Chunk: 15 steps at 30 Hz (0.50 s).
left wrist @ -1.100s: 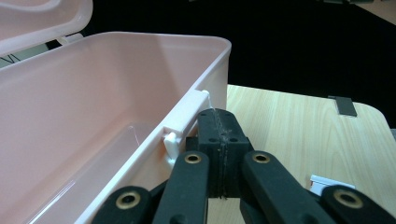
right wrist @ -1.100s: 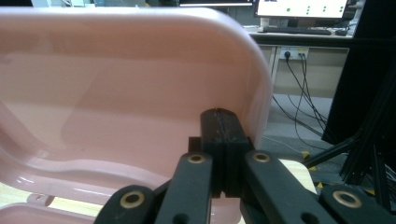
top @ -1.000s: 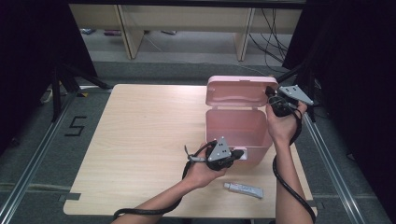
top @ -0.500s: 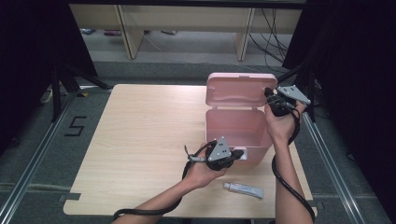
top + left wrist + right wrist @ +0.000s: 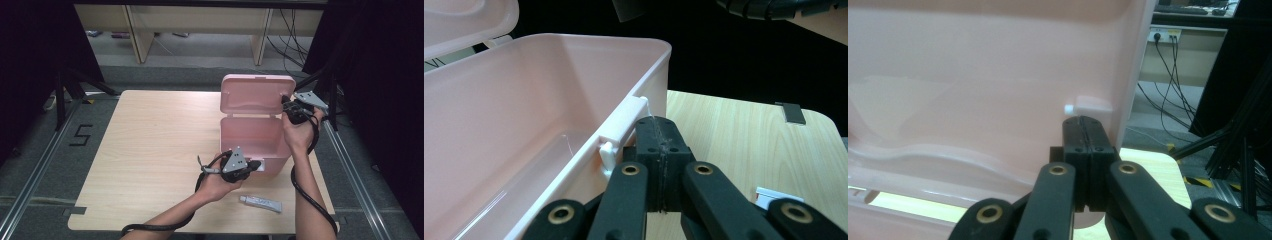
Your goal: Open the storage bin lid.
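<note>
Pink box [image 5: 257, 140] between left gripper [image 5: 254, 165], right gripper [image 5: 286, 104] at lid [image 5: 256, 95]

Your box [image 5: 255, 137] sits on the table's [image 5: 150, 150] right half, lid [image 5: 257, 95] raised behind it.
Your left gripper [image 5: 255, 165] is at its near wall, your right gripper [image 5: 286, 104] beside the lid's right edge; a tube [image 5: 260, 203] lies near the table's front edge.

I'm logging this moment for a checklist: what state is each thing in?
Pink box: open, upright, looks empty inside.
Lid: raised, standing up behind the box.
Left tool: shut, at the box's front latch.
Right tool: shut, against the lid's edge.
Tube: lying flat on the table.
</note>
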{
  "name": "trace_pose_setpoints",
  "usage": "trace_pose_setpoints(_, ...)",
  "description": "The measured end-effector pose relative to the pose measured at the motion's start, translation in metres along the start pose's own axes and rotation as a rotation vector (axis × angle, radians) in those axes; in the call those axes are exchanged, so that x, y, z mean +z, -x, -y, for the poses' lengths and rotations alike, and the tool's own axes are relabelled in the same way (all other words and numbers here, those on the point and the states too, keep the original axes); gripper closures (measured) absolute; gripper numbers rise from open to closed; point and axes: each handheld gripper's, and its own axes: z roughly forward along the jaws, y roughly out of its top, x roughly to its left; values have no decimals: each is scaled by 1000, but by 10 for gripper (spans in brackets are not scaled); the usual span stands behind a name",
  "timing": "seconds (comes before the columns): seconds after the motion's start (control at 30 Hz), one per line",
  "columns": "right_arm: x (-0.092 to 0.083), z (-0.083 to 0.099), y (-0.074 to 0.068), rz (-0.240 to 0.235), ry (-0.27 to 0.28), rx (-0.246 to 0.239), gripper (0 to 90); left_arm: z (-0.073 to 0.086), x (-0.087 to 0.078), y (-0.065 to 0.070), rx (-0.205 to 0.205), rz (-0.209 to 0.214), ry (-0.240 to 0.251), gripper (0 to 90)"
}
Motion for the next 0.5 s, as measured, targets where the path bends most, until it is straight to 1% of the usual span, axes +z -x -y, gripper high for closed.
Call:
trace_pose_setpoints(0.03, 0, 0, 0, 2, -2, -5, 900, 0, 0, 0, 0, 0, 0, 895)
trace_pose_setpoints(0.07, 1, 0, 0, 1, -10, 10, 900, 0, 0, 0, 0, 0, 1, 895)
trace_pose_setpoints(0.13, 3, 0, 3, 4, -12, -20, 900, 0, 0, 0, 0, 0, -1, 895)
trace_pose_setpoints(0.17, 4, 0, 3, -3, -9, -16, 900, 0, 0, 0, -4, 0, 0, 895)
trace_pose_setpoints(0.2, 4, 0, 4, 5, -15, -14, 900, 0, 0, 0, -5, 0, -1, 895)
trace_pose_setpoints(0.23, 5, 0, 4, 4, -8, -13, 900, 0, 0, 0, -5, 0, -1, 895)
trace_pose_setpoints(0.27, 6, -1, 4, 4, -24, 0, 900, 0, 0, 0, -5, 0, -2, 895)
trace_pose_setpoints(0.3, 7, -1, 5, 1, -18, -12, 900, 0, 0, 0, -7, 0, -2, 895)
trace_pose_setpoints(0.33, 7, -1, 4, 0, -24, 4, 900, 0, 0, 0, -8, 1, -2, 895)
trace_pose_setpoints(0.37, 8, -1, 4, 4, -28, 7, 900, 0, 0, 0, -9, 1, -2, 895)
trace_pose_setpoints(0.4, 8, -1, 4, 6, -44, 14, 900, 0, 0, 0, -11, 0, -2, 895)
trace_pose_setpoints(0.43, 9, -1, 5, 2, -41, 13, 900, -1, 0, 0, -10, 1, -5, 895)
trace_pose_setpoints(0.47, 10, -1, 5, -1, -49, 5, 900, -1, 0, 0, -10, 1, -7, 895)
trace_pose_setpoints(0.5, 11, 0, 6, 5, -54, 2, 900, -1, 0, 0, -11, 0, -8, 895)
